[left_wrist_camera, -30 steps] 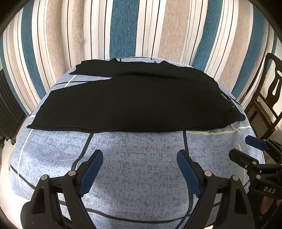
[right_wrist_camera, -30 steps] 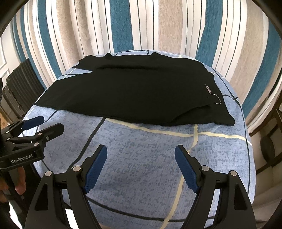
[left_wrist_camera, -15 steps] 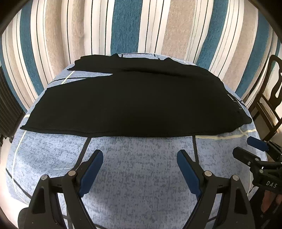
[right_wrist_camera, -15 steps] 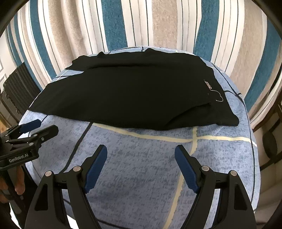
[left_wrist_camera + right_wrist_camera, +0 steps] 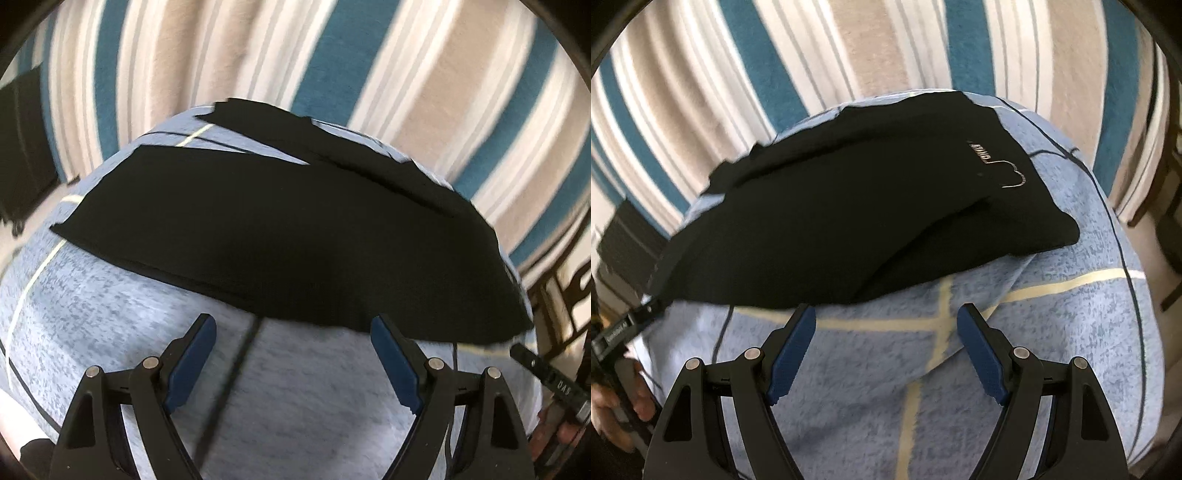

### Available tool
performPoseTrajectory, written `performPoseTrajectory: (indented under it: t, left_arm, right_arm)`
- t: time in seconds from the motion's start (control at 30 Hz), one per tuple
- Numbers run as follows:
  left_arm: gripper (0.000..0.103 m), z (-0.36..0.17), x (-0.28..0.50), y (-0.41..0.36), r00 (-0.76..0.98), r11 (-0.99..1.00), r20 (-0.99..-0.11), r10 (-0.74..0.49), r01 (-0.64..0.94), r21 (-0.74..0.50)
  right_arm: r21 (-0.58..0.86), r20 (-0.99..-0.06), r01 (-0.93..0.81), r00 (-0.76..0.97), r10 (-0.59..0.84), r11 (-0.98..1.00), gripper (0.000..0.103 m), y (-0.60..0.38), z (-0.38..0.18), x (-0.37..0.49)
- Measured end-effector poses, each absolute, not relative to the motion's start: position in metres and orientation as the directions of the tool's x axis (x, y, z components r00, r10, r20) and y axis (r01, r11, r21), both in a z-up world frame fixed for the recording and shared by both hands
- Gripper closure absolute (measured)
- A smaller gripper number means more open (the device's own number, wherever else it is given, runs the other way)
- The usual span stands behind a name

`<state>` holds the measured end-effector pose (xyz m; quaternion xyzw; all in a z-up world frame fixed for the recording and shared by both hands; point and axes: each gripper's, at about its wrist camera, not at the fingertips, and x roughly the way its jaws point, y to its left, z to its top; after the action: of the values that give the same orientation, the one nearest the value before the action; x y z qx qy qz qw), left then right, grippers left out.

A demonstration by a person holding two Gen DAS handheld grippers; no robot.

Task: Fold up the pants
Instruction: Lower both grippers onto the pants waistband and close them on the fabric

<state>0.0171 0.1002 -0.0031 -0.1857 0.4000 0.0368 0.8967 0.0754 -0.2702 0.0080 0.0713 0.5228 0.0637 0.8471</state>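
Observation:
Black pants [image 5: 295, 236] lie flat across a table covered in a blue mottled cloth [image 5: 110, 306]; the legs point left and the waist sits at the right. In the right wrist view the pants [image 5: 857, 206] show a small white logo [image 5: 979, 153] near the waist. My left gripper [image 5: 293, 332] is open, its blue pads just short of the pants' near hem. My right gripper [image 5: 886, 325] is open too, right at the near edge of the fabric by the waist end. Neither holds anything.
A striped teal, beige and white curtain [image 5: 332, 55] hangs behind the table. A dark wooden chair [image 5: 565, 291] stands at the right. A dark radiator [image 5: 624, 236] is at the left. The other gripper and a hand [image 5: 617, 387] show at the left edge.
Both grippers have moved forward to the pants' near edge and tilted; the left view swung toward the leg end, the right toward the waist end. Both stayed open.

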Motion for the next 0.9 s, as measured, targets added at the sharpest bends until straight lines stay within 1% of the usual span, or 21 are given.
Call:
performPoseTrajectory:
  t: [0.13,0.27,0.4,0.5,0.57,0.6,0.67,0.7,0.73,0.77,0.83,0.87,0.9]
  left_arm:
    - [0.016,-0.005,0.023,0.123,0.694,0.885,-0.713,-0.096,-0.269,-0.381]
    - [0.016,-0.008,0.029,0.137,0.707,0.855,-0.7,-0.095,-0.302,-0.421]
    - [0.016,-0.009,0.032,0.146,0.721,0.842,-0.688,-0.082,-0.32,-0.436]
    - [0.019,-0.01,0.036,0.153,0.728,0.831,-0.682,-0.069,-0.337,-0.444]
    - [0.022,-0.01,0.04,0.156,0.726,0.828,-0.686,-0.049,-0.355,-0.435]
    - [0.025,-0.01,0.042,0.158,0.726,0.826,-0.686,-0.04,-0.362,-0.432]
    - [0.03,-0.011,0.045,0.162,0.723,0.823,-0.69,-0.021,-0.379,-0.423]
    - [0.035,-0.012,0.048,0.164,0.721,0.822,-0.692,-0.01,-0.388,-0.416]
    - [0.041,-0.012,0.049,0.165,0.719,0.823,-0.695,0.007,-0.399,-0.404]
    - [0.045,-0.013,0.051,0.166,0.713,0.826,-0.701,0.026,-0.41,-0.387]
    - [0.063,-0.014,0.054,0.168,0.697,0.827,-0.715,0.058,-0.434,-0.356]
    - [0.068,-0.014,0.056,0.17,0.69,0.827,-0.72,0.07,-0.444,-0.345]
    - [0.081,-0.014,0.057,0.172,0.682,0.827,-0.727,0.08,-0.453,-0.334]
  right_arm:
    - [0.27,-0.852,0.015,0.47,0.232,0.963,0.024,-0.284,0.007,0.085]
    - [0.319,-0.832,0.057,0.496,0.25,0.946,0.024,-0.293,0.006,0.095]
    - [0.373,-0.804,0.109,0.534,0.262,0.921,0.025,-0.307,0.008,0.104]
    - [0.42,-0.788,0.153,0.549,0.277,0.894,0.033,-0.316,0.005,0.112]
    - [0.406,-0.792,0.178,0.557,0.249,0.896,0.049,-0.318,0.004,0.115]
    - [0.396,-0.796,0.183,0.557,0.237,0.9,0.054,-0.318,0.003,0.116]
    - [0.38,-0.804,0.202,0.554,0.215,0.903,0.07,-0.321,0.001,0.119]
    - [0.381,-0.806,0.21,0.553,0.212,0.9,0.073,-0.323,-0.001,0.121]
    - [0.383,-0.807,0.214,0.551,0.213,0.899,0.078,-0.324,-0.002,0.123]
    - [0.383,-0.807,0.217,0.551,0.212,0.898,0.085,-0.326,-0.003,0.124]
    - [0.384,-0.805,0.212,0.553,0.214,0.898,0.091,-0.327,-0.004,0.127]
    - [0.387,-0.804,0.211,0.553,0.217,0.898,0.095,-0.327,-0.004,0.127]
    - [0.391,-0.802,0.207,0.555,0.221,0.897,0.096,-0.327,-0.003,0.126]
